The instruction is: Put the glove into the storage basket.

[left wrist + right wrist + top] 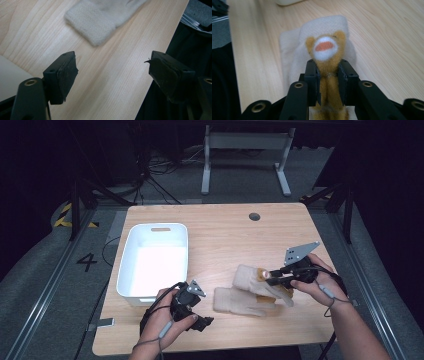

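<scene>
Between right tool (pixel 329 75) pads: toy's (pixel 325 53) orange mouth (unseen overhead).

Black claws (pixel 192 312) (pixel 280 279), brass-ringed screw holes, grey three-cornered plates on top, grey cables looping past bare wrists.

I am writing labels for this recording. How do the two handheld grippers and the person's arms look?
Both handheld grippers, left gripper and right gripper, are black, each with two blocky jaws showing brass-coloured rivets and dark, worn pads. A grey three-cornered plate with small holes tops each. Thin grey cables trail along the wrists. The forearms are bare, without sleeves.
</scene>
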The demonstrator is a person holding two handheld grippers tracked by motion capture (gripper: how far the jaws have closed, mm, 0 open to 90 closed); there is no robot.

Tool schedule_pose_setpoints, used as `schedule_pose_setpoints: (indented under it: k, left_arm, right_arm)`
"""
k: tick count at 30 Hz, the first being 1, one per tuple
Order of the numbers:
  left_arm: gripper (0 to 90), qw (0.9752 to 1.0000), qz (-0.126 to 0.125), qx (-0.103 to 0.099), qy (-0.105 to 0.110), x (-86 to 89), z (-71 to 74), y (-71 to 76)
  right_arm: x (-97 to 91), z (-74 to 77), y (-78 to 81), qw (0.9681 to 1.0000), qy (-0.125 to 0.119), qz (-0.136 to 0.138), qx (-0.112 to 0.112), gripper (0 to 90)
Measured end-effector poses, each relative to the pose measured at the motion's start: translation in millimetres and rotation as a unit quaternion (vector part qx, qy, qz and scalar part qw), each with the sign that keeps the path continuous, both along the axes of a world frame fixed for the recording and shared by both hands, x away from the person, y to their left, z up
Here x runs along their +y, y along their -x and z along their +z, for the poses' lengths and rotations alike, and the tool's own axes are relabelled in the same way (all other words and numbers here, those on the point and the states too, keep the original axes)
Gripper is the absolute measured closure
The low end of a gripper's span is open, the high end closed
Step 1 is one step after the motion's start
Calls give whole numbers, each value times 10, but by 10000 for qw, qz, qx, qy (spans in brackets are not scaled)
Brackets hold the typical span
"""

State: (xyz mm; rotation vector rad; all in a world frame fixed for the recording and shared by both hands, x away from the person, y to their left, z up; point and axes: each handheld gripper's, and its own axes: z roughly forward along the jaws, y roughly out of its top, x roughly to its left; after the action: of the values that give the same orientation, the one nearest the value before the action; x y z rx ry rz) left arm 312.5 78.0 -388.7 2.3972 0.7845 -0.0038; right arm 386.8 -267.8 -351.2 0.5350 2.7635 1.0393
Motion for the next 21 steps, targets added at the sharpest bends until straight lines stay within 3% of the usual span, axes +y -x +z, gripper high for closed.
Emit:
schedule_pose_setpoints:
  k: [7,15,21]
  left_arm:
    - [232,10000,82,-7,4,62,1,41]
    - [232,9999,132,6,15,85,-5,57]
    - [232,9999,142,25,0,86,-12,58]
  right_arm:
    - [262,-56,30,9978,-65,646,142,727]
    - [462,-174,36,9945,-7,1026,222,726]
    - [543,-258,29,9931,65,1139,280,725]
